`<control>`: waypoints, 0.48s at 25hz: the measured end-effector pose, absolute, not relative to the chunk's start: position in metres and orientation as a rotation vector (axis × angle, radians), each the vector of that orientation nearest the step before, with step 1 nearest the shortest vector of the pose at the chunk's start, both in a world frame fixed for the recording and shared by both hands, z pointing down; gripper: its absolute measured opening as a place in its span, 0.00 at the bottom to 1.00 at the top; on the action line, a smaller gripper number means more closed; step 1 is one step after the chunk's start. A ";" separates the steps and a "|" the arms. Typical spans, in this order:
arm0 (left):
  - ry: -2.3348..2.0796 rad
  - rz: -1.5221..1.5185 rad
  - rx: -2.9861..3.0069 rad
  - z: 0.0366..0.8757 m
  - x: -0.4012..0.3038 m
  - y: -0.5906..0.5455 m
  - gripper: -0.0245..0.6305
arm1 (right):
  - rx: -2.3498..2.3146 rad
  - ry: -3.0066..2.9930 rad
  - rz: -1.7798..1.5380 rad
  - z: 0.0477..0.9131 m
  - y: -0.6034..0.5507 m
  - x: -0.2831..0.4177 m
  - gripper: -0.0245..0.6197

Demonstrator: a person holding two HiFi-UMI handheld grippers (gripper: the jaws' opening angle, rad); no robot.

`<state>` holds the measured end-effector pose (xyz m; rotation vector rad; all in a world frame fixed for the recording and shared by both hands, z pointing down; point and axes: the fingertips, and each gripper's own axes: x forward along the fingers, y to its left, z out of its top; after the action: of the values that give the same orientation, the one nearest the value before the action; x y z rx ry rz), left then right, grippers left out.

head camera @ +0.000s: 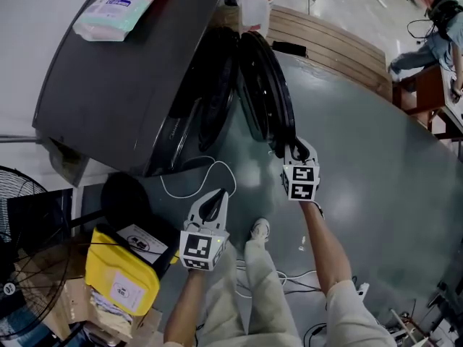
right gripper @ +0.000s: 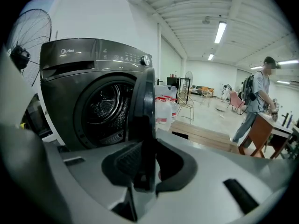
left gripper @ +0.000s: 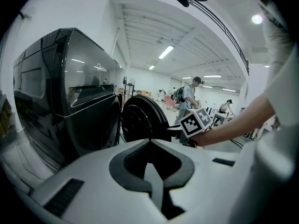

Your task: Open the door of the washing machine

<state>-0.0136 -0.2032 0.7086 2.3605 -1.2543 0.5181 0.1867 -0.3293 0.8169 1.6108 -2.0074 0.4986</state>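
Right gripper point(head camera: 290, 151), just right of centre, is clamped on the rim of the door point(head camera: 266, 85). In its own view the dark door edge point(right gripper: 143, 101) runs straight up between the pads. The door stands swung out from the washing machine point(head camera: 130, 71), which fills the upper left, and the drum point(right gripper: 103, 108) is open to view. Left gripper point(head camera: 215, 199), lower centre, has its jaws together on nothing and hangs over the grey floor point(head camera: 362, 157), apart from the machine.

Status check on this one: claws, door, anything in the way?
Right claw shut on door edge. Left claw shut, empty, clear of machine. Door part open, drum showing. White cable on floor by door.
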 end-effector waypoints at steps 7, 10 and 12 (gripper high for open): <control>-1.221 0.525 2.370 0.712 0.017 -0.212 0.05 | 1.617 -1.982 0.477 0.818 -0.343 0.240 0.16; -1.209 0.528 2.373 0.714 0.028 -0.218 0.05 | 1.614 -1.980 0.466 0.818 -0.350 0.257 0.17; -1.197 0.533 2.378 0.716 0.036 -0.223 0.05 | 1.627 -1.963 0.455 0.820 -0.355 0.271 0.18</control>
<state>0.0359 -0.2234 0.7157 2.3779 -1.1974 0.5331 0.2713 -0.3554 0.8196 1.6268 -1.9634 0.4549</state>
